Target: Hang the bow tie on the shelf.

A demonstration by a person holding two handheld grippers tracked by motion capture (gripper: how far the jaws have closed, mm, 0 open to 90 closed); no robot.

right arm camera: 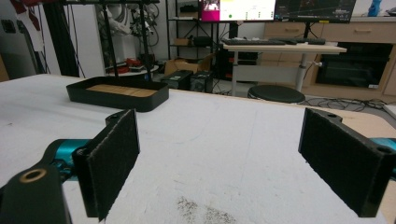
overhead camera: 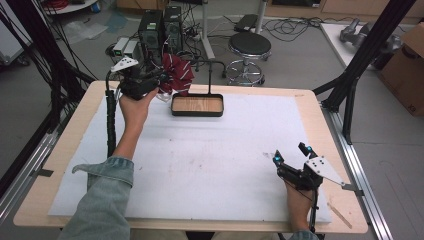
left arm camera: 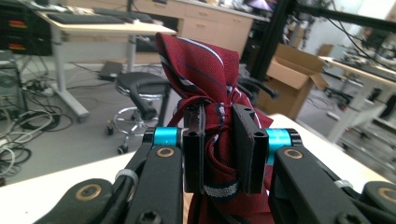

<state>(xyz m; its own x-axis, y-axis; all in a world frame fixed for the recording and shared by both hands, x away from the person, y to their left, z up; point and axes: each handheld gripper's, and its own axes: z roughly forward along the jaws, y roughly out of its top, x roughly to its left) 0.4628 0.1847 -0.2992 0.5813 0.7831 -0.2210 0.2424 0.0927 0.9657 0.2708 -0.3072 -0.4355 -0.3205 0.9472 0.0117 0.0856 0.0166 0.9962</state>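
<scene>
Left gripper clamps a bunched red striped tie just left of the black tray, its lower folds hidden; right gripper rests spread, well apart on the tabletop.

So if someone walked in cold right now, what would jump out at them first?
Most likely the dark red striped tie, bunched and clamped in the left gripper, held up over the table's far left edge. Next, the black tray with a wooden floor and an arched stand at the far middle. The right gripper rests open near the front right.
</scene>
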